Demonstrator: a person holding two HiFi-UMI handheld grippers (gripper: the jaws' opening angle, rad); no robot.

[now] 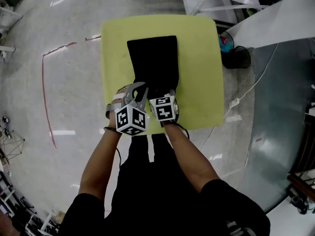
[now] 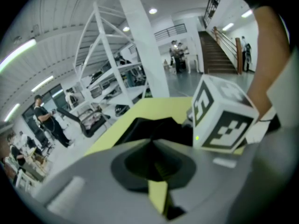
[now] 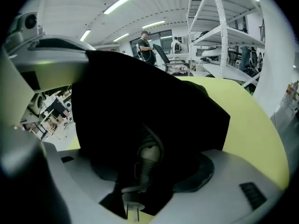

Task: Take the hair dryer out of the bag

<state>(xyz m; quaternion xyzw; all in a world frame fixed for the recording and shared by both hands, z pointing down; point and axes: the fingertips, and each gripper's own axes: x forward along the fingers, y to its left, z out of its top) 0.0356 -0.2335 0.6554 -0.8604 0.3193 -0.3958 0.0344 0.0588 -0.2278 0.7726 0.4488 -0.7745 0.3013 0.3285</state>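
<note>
The left gripper (image 2: 150, 143) has its jaws closed tip to tip, right against the near edge of the black bag (image 2: 156, 125). A sliver of the yellow-green table (image 2: 156, 192) shows in the slit lower down, and I cannot tell whether a fold of cloth is caught at the tips. The right gripper (image 3: 145, 181) has its jaws spread wide. The bag's open mouth fills the gap and its cloth drapes over the dark pads (image 3: 201, 174), with nothing clamped.

Only the right gripper view looks inside the bag. Of the hair dryer (image 3: 148, 154) it shows a pale ribbed cord sleeve pointing out of the mouth toward the camera. What looks like the plug (image 3: 132, 203) lies just in front of it, between the jaws. The dryer's body is hidden in the dark of the bag.

The head view gives the layout instead. The bag (image 1: 153, 63) lies flat on the middle of the table (image 1: 202, 73), its long axis running straight away from the person and its mouth at the near end. Both grippers sit side by side at that end. In the left gripper view, the right gripper's marker cube (image 2: 222, 118) is close beside the left jaws.
</note>
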